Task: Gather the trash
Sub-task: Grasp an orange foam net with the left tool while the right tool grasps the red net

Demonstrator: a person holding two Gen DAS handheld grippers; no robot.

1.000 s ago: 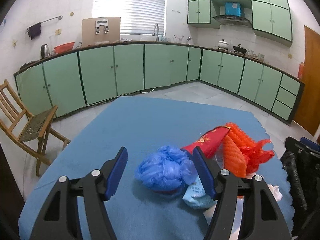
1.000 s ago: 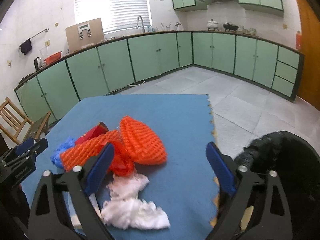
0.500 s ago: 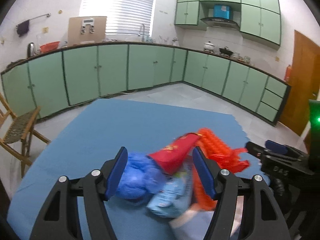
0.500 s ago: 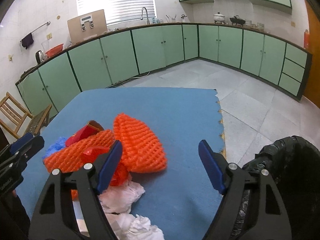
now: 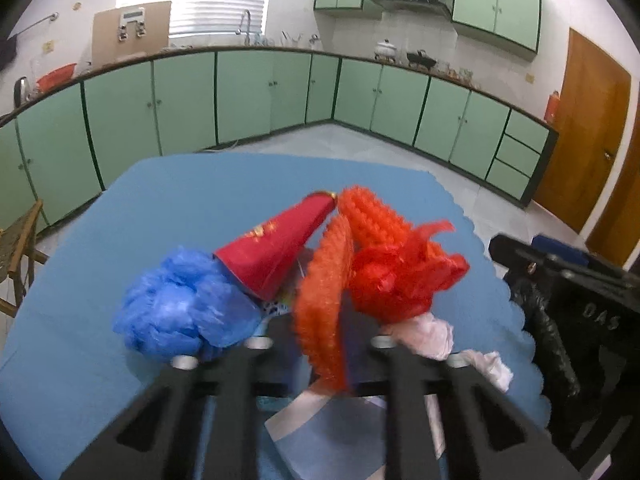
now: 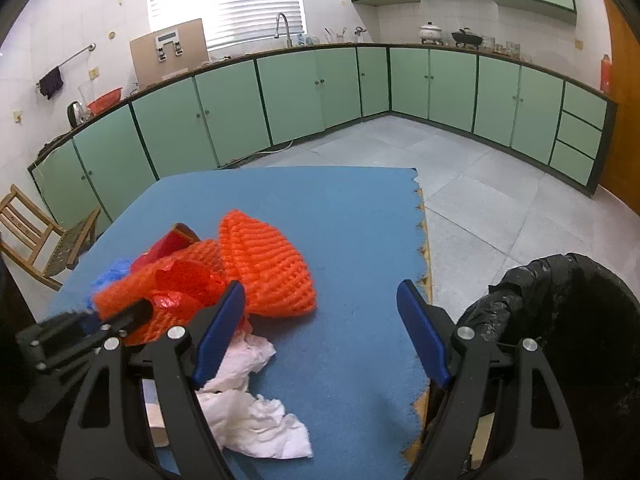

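Left gripper clamped on orange foam net in the trash pile

The left gripper (image 5: 320, 344) has just snapped closed, its jaws pinching an orange foam fruit net (image 5: 324, 300) that stands up between them; a blue plastic bag (image 5: 180, 308) lies just to its left, a red paper cone (image 5: 276, 248) just ahead. The right gripper (image 6: 320, 328) hangs released over the blue table (image 6: 352, 240), white tissue (image 6: 248, 412) under its left finger, black trash bag (image 6: 560, 312) to its right.

Left hand-held gripper (image 5: 320, 344) jaws just closed, pinching orange foam net (image 5: 324, 300); blue bag (image 5: 180, 312) beside.
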